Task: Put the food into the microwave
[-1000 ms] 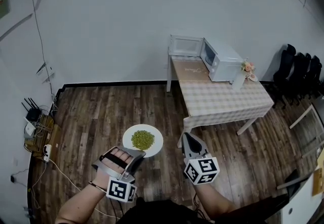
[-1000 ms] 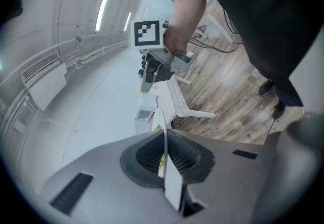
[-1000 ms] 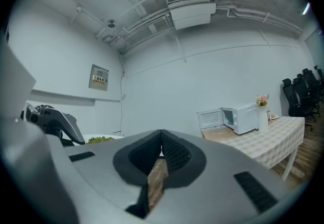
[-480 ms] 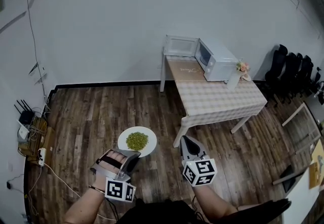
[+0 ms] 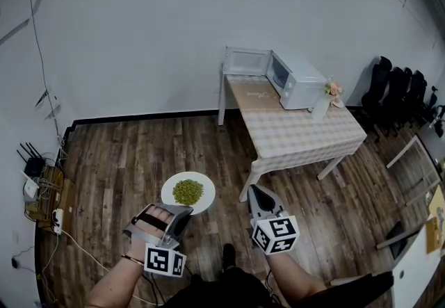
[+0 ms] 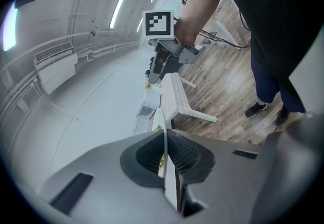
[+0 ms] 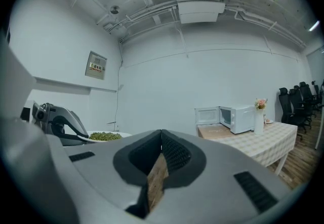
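A white plate (image 5: 188,191) of green peas (image 5: 187,190) is held level above the wooden floor by my left gripper (image 5: 182,211), shut on its near rim. In the left gripper view the plate rim (image 6: 164,154) runs edge-on between the jaws. My right gripper (image 5: 257,195) is shut with nothing in it, to the right of the plate. The white microwave (image 5: 295,80) stands on the far table with its door (image 5: 247,62) swung open to the left. The right gripper view shows the microwave (image 7: 240,119), the peas (image 7: 105,136) and my left gripper (image 7: 76,138).
The table (image 5: 299,131) has a checked cloth and carries a vase of flowers (image 5: 327,100) beside the microwave. Black chairs (image 5: 403,88) stand at the far right. Cables and a router (image 5: 31,168) lie along the left wall. Wooden floor (image 5: 132,160) lies between me and the table.
The view has drifted slightly and the plate with both grippers sits a touch lower in the frame. A shoe now shows at the bottom; the grip on the plate is unchanged.
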Tool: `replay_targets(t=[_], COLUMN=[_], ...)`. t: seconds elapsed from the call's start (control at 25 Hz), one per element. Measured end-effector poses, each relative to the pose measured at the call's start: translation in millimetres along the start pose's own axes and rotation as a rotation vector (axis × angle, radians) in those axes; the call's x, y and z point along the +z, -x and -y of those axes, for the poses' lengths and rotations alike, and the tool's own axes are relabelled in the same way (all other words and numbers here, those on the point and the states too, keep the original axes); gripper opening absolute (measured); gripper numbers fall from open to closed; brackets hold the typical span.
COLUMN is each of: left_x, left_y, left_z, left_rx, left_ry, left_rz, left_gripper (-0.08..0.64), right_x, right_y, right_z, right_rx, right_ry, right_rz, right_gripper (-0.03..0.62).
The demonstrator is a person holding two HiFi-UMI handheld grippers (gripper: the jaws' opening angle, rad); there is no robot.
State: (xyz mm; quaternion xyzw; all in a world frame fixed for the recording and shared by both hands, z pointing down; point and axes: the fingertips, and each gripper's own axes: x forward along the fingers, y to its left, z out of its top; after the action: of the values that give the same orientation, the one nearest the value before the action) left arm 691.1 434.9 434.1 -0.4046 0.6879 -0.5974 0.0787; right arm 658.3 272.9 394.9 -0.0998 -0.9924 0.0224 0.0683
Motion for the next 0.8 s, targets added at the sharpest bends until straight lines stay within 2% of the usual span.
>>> replay_targets(t=[0.32,0.64,0.8], left_x=[-4,-8,-6], left_y=[-48,-105,-133], left_z=[-22,-53,-65], left_rx=[-0.021,-0.018,-0.014], left_ry=[-0.012,-0.028,-0.013], left_rz=[-0.030,-0.068,-0.085], left_gripper=[0.020,0.020,0.020], right_x=[17,26,34], right_y=[-42,-88,-107], right_z=[46,86,109], right_rx=[-0.009,0.030,0.037], right_ry=[-0.028,-0.041,-0.036], right_rz=[0.041,0.041,0.042], right_gripper=[0.009,0.009,0.009])
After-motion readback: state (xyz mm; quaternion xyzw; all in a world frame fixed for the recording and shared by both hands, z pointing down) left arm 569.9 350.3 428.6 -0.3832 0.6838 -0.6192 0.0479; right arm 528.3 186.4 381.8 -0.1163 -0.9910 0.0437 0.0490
